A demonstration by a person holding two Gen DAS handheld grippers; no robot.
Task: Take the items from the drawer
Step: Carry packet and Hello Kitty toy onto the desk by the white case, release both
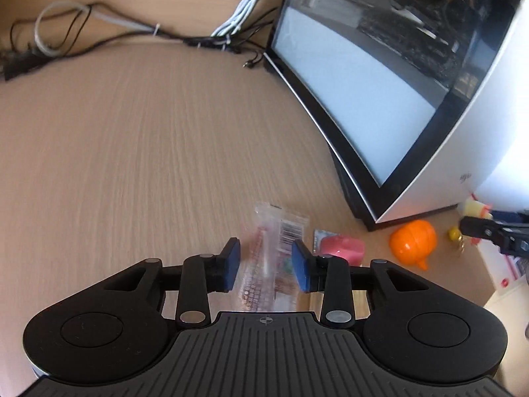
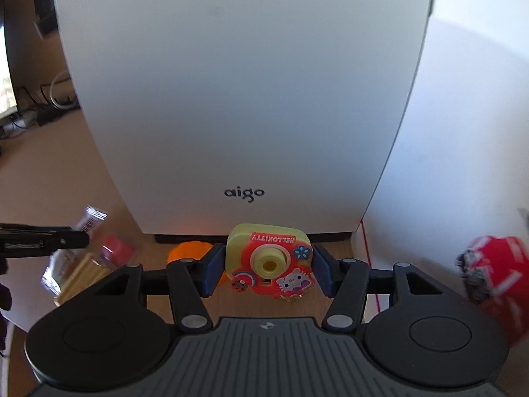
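Right gripper (image 2: 266, 269) clenched on the yellow-and-red toy camera (image 2: 268, 261), held above the wooden table (image 1: 132, 139); left gripper (image 1: 266, 266), jaws released, straddles the clear crinkly packet (image 1: 274, 258), which may snag while lifting away.

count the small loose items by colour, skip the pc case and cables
clear packet: 1
pink item: 1
orange toy: 1
yellow and red toy camera: 1
red item, blurred: 1
total: 5
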